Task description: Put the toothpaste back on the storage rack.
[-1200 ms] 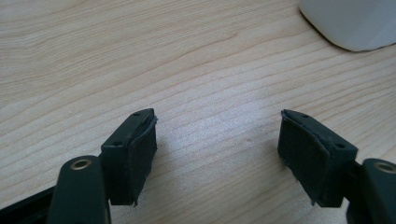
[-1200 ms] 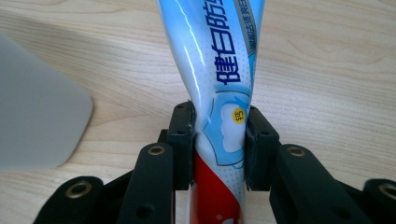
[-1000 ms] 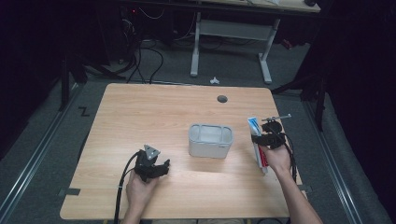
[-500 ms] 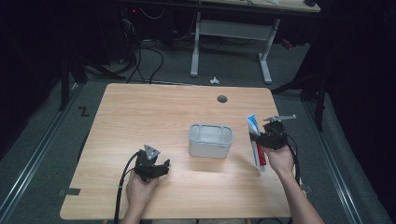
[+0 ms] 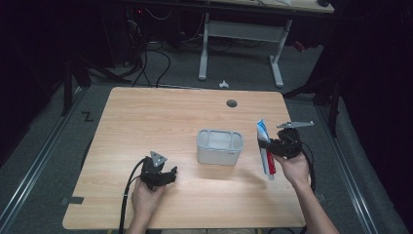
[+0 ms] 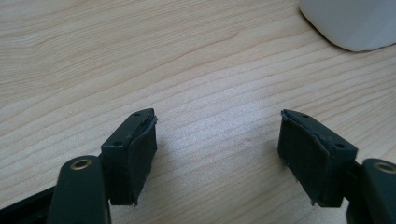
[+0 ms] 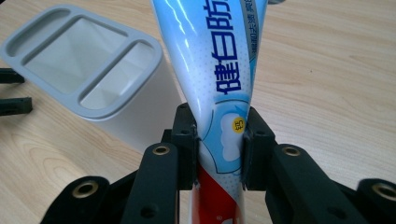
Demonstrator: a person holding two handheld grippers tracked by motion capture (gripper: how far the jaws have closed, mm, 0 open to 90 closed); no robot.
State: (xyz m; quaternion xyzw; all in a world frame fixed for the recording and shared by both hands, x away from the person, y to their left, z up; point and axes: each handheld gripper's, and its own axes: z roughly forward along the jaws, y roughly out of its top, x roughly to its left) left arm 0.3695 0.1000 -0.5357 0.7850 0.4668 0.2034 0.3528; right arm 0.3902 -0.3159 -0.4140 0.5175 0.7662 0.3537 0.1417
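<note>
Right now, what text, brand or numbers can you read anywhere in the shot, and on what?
"健白防": large blue characters on the toothpaste tube clamped in the right gripper; the line runs off the top edge.
"钙": on the tube's small yellow dot.
Smaller dark characters on the tube's right edge: too narrow and blurred to read.
Holder, table, left gripper: no lettering seen.

right gripper (image 5: pixel 267 145): jaws have just been closing on the toothpaste tube (image 5: pixel 264 152), which they now clamp at its middle.
toothpaste tube: lay flat on the table (image 5: pixel 146 117) a second ago; now it appears lifted clear, crimped end tilted upward.
right hand (image 5: pixel 294 165): a little higher and slightly nearer the grey holder (image 5: pixel 219 146).
</note>
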